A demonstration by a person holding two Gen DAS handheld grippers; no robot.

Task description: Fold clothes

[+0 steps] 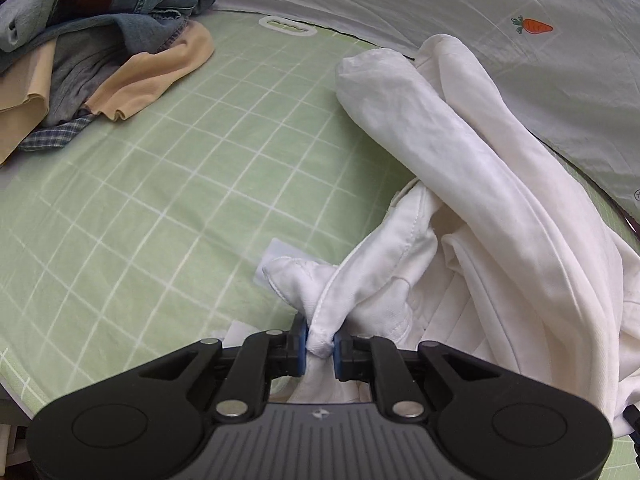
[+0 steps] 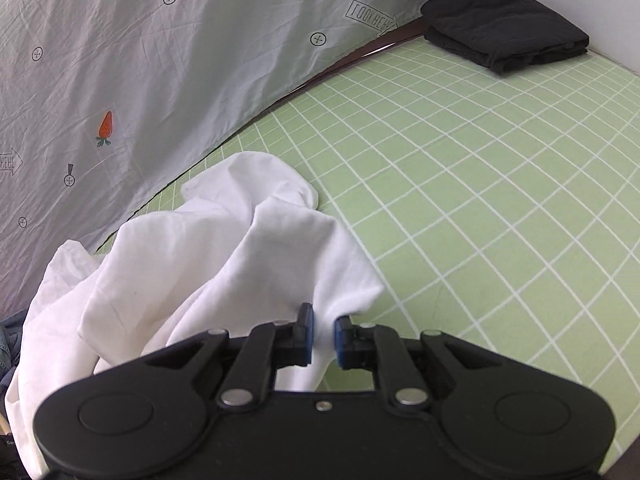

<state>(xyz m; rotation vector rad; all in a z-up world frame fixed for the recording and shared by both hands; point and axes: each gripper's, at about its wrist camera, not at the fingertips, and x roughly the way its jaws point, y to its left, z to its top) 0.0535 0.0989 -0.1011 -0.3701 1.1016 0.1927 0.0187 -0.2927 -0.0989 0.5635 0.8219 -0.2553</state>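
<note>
A crumpled white garment lies on the green checked bed sheet, trailing to the right. My left gripper is shut on a bunched hem of it, the cloth pinched between the blue pads. In the right wrist view the same white garment hangs in folds to the left and ahead. My right gripper is shut on an edge of it, and white cloth fills the narrow gap between its pads.
A pile of unfolded clothes, denim, beige and checked, sits at the far left. A folded black garment lies at the far right corner. A grey printed sheet rises along the back of the bed.
</note>
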